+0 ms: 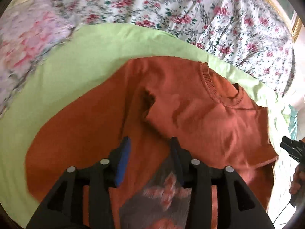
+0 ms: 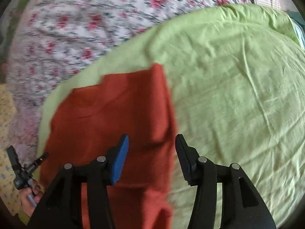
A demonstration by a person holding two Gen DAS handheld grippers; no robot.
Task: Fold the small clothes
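Both my left gripper (image 1: 150, 145) and right gripper (image 2: 152, 143) hang released above the orange shirt (image 1: 190, 114); a careless regrip could drag its loose fold apart.

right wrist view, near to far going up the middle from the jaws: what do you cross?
Right gripper, jaws apart with nothing between them → orange garment → light green sheet → floral bedspread.

Both wrist views close, angled down; share orange shirt (image 1: 190, 103).
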